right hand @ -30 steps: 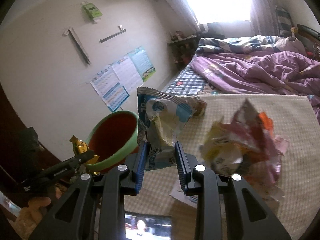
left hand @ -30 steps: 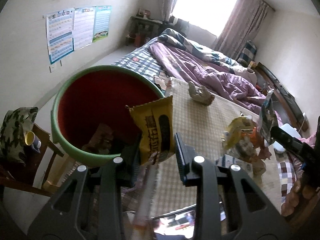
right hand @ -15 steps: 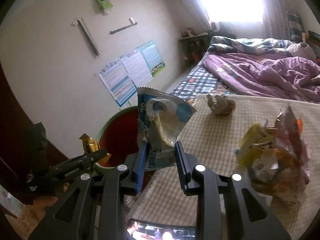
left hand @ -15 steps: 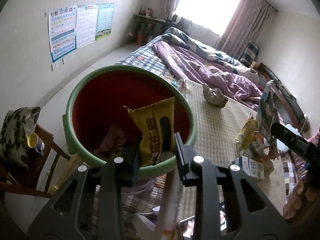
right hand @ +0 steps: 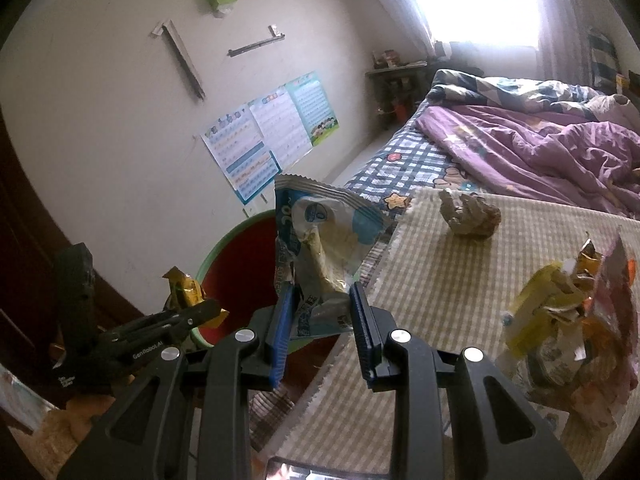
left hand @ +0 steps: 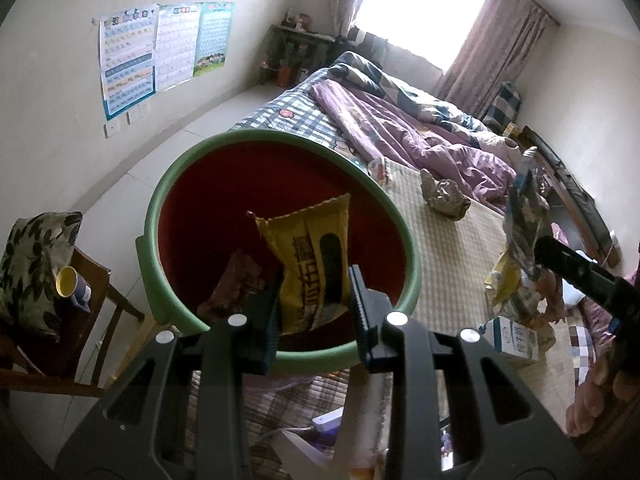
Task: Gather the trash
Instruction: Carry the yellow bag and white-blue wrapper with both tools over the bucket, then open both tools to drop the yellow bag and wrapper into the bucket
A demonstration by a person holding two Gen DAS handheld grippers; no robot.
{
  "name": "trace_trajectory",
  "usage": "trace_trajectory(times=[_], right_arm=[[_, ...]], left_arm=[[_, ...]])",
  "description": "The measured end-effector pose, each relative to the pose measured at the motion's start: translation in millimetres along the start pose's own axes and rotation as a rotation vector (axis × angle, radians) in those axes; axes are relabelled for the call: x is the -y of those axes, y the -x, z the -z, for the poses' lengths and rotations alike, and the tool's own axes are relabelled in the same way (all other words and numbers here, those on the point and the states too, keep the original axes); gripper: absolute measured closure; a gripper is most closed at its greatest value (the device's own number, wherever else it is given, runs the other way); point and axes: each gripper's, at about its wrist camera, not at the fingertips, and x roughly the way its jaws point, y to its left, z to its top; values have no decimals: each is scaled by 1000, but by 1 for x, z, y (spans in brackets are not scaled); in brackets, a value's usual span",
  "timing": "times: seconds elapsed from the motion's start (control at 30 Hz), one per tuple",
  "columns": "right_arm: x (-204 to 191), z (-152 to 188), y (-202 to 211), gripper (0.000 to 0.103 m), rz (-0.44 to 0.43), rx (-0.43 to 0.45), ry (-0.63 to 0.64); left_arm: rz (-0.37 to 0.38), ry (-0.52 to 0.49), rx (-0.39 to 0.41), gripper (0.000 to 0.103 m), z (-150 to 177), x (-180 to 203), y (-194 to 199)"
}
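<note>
Left wrist view: close above bin (left hand: 280, 152), facing down-forward toward bed (left hand: 400, 128) and window. Right wrist view: farther back, over mat (right hand: 460, 288), facing wall posters (right hand: 272, 128). Shared: bin (right hand: 236, 268), posters (left hand: 160, 48), bed (right hand: 520, 148), crumpled wad (right hand: 470, 216).

A bin (left hand: 280, 356) stands beside the bed's mat (left hand: 448, 240), wrappers (left hand: 236, 280) inside it.

Wide open mouth on the bin (left hand: 280, 354), blocked only low down by a brown wrapper (left hand: 236, 284) against the near wall. Chair (left hand: 100, 280) with cup (left hand: 72, 286) close on the left. On the mat (right hand: 440, 280), open lane between crumpled wad (right hand: 470, 214) and wrapper heap (right hand: 568, 320); carton (left hand: 514, 338) beside the heap.
</note>
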Motion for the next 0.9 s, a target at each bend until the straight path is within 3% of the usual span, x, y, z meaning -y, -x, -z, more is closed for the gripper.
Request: trace_trajectory(times=[0.9], right_arm=[[-34,-12,-87,74,-60,-142,58]], left_arm=[[-58,-6,-61,74,-10,-28,-34]])
